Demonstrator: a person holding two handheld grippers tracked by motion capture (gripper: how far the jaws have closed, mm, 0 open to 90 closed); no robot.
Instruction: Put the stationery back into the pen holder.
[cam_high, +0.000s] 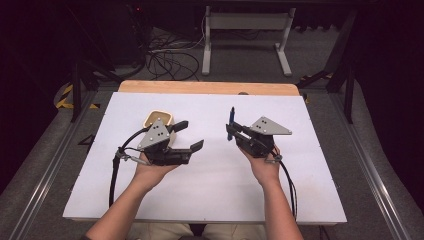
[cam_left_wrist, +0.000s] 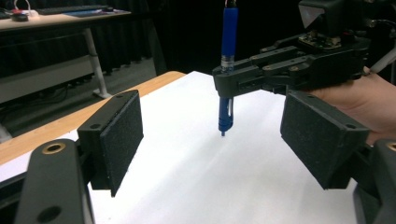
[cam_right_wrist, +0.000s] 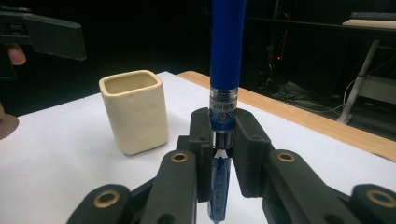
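My right gripper (cam_right_wrist: 219, 140) jaws clamp blue pen (cam_right_wrist: 227, 42) upright (clear band mid-barrel); left gripper (cam_left_wrist: 210, 140) jaws wide, empty.

The tabletop (cam_high: 210, 200) I work at is covered by a white sheet, and a strip of pale wood (cam_high: 200, 87) shows along its far edge. Beyond it lies grey floor (cam_high: 320, 55), where a white desk frame (cam_high: 247, 22) stands with a tangle of dark cables (cam_high: 167, 60) to its left. Yellow-and-black tape (cam_high: 64, 97) marks the floor off the tabletop's far left corner, and a metal rail (cam_high: 45, 175) runs along the left side. My left gripper view catches a wooden desk (cam_left_wrist: 60, 21) carrying a keyboard (cam_left_wrist: 70, 9), on a white leg (cam_left_wrist: 95, 65). Black curtains close the background.
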